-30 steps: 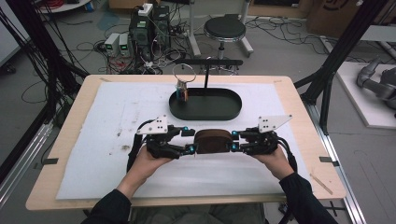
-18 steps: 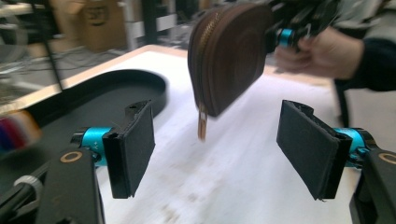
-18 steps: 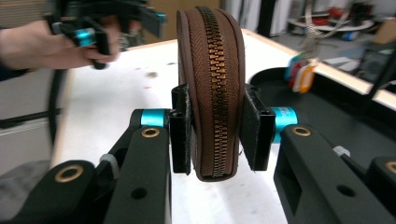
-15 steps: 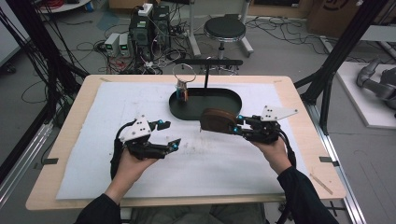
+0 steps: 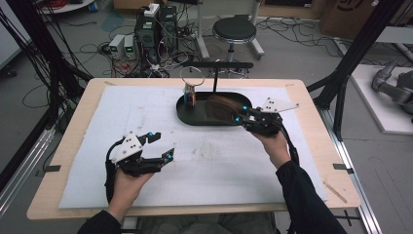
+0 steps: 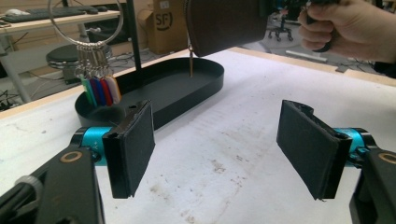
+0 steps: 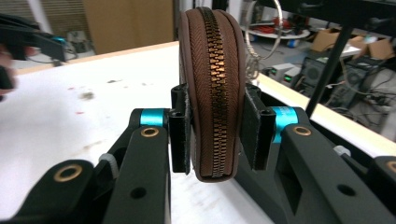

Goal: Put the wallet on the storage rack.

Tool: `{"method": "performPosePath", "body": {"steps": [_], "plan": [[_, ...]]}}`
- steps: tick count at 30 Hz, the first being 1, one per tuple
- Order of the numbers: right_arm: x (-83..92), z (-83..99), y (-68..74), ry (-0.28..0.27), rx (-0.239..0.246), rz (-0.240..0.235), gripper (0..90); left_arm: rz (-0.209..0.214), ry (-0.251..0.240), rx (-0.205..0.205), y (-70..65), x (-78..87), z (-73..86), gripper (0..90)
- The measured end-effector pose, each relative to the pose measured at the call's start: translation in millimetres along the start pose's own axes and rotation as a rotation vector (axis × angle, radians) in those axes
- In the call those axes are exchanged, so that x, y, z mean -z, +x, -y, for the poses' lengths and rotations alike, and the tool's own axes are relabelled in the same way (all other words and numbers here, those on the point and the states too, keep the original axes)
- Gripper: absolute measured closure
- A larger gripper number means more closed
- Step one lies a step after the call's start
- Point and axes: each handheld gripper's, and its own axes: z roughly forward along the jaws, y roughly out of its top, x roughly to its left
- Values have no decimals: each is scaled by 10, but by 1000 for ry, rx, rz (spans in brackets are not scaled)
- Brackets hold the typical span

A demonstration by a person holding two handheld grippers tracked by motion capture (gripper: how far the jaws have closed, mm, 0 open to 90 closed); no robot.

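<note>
The right gripper [image 5: 242, 116] has its jaws closed tight on a brown pouch [image 7: 213, 88], clamping its two flat sides so the zip edge stands upright between the pads. The pouch is rounded, leather-like, with a metal zip running along its curved edge. It hangs over the right end of a black oval tray [image 5: 195, 117] that sits near the desk's [image 5: 73, 122] far edge. A ring of coloured key tags [image 6: 99, 88] hangs at the tray's left end. The left gripper [image 5: 160, 146] sits near the desk's front left corner, jaws spread wide and holding nothing, its flat pads [image 6: 135, 144] dark and foam-like.
</note>
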Motion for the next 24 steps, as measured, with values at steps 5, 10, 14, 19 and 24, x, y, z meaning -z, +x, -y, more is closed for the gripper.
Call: {"method": "performPosePath", "body": {"steps": [5,10,14,19,24], "plan": [[-117,-6,-42,2,-7,46,682,-4,-6,-5,-16,4,-15,278],[-229,22,-66,21,1,100,682,-25,-19,-17,-51,12,-17,287],[-301,40,-96,36,-7,122,683,-38,-26,-13,-47,23,-19,287],[-397,63,-125,38,-26,132,684,-45,-25,-8,-26,31,-15,287],[-503,127,-167,50,-85,120,685,-40,-29,-6,-35,27,-12,286]]}}
